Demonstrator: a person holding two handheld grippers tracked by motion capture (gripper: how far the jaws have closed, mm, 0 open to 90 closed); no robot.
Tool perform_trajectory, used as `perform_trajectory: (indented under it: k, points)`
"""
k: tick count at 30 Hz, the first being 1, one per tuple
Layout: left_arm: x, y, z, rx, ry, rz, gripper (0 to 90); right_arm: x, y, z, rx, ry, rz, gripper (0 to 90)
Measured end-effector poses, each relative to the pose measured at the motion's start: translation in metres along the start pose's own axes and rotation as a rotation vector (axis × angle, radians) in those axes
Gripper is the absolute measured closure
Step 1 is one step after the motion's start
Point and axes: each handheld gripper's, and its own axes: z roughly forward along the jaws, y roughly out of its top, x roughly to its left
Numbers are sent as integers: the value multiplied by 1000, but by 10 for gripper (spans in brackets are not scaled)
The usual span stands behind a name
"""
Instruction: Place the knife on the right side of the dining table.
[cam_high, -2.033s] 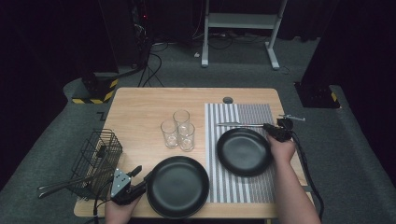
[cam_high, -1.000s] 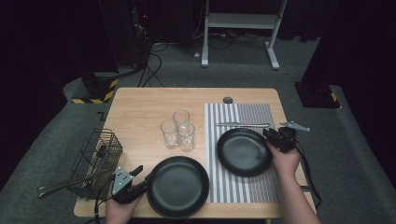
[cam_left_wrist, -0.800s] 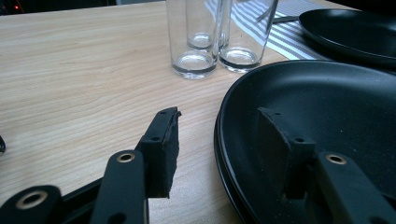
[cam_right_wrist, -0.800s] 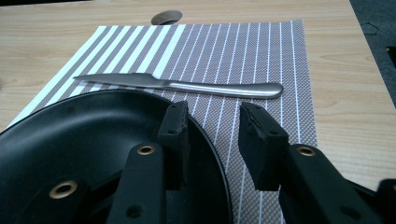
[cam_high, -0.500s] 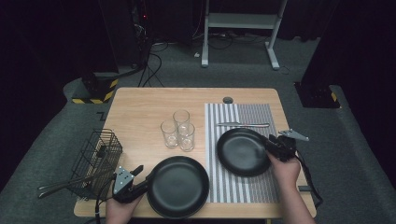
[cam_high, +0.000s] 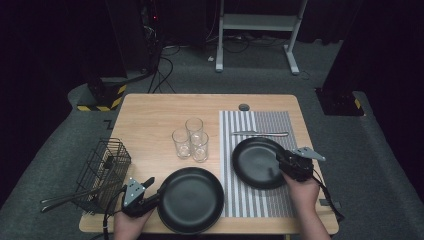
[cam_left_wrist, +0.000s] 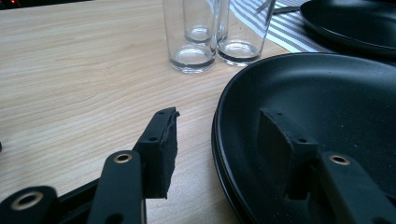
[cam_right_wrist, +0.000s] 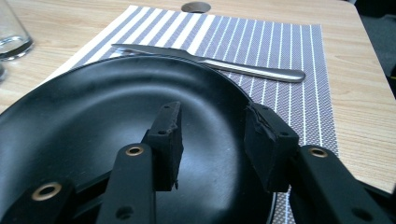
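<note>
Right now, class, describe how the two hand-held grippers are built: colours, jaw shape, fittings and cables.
Both grippers are black. The left gripper carries a grey three-cornered plate on top, and so does the right gripper. Each has two flat black arms with brass-coloured rivet holes, ending in blocky black pads with worn, ragged edges. A dark cable trails from each towards the table's near edge. The person's forearms are bare, with no sleeves in sight.

The table (cam_high: 150, 115) is lit evenly from above while the room around it, across the top and both sides of the high view, sinks into near black. Shadows under things are short and soft. The high view is slightly grainy and soft. In the right gripper view a pale sheen lies across the middle of the black plate (cam_right_wrist: 93, 116), and the knife (cam_right_wrist: 210, 63) glints. In the left gripper view the glasses (cam_left_wrist: 205, 32) at the top catch small highlights; the nearest jaws at the bottom look a little blurred.
</note>
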Motion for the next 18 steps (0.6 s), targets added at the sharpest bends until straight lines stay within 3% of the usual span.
perform_trajectory:
  k: [12, 18]
  points:
    - [-4, 3, 1, 15, -14, 17, 464, 21, -11, -16, -10, -3, -37, 516]
    - [-2, 3, 2, 29, -31, 4, 455, 34, -18, -22, -18, -21, -60, 485]
